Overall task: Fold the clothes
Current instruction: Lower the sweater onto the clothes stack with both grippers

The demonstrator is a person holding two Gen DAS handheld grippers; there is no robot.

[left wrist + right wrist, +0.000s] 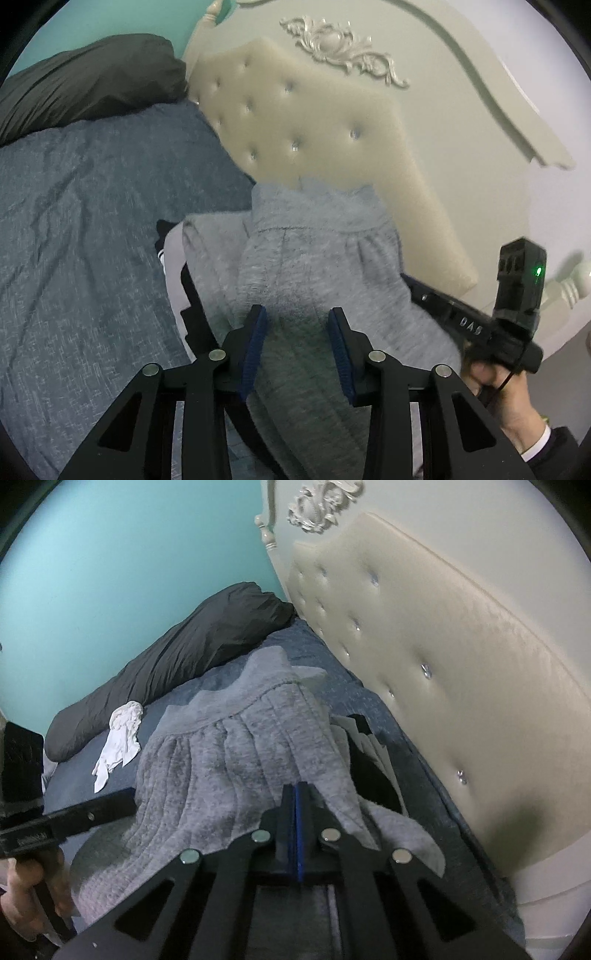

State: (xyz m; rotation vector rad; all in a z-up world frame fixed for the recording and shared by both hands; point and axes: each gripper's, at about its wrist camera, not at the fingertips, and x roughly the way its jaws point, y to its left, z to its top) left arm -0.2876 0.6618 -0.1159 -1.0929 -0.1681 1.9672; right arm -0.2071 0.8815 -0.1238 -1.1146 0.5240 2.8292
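A grey knit dress (317, 258) with a gathered waist lies on the blue bedspread near the headboard; it also shows in the right wrist view (229, 760). My left gripper (297, 317) is open just above the dress, with nothing between its blue pads. My right gripper (295, 794) is shut on the hem of the dress and holds that edge up. In the left wrist view the right gripper's body (480, 325) shows at the right, held by a hand. A black and white garment (369, 753) lies under the dress.
A cream tufted headboard (325, 122) rises right behind the dress. A dark grey pillow (177, 657) lies at the far side by the teal wall. A crumpled white garment (120, 734) lies on the blue bedspread (92, 206).
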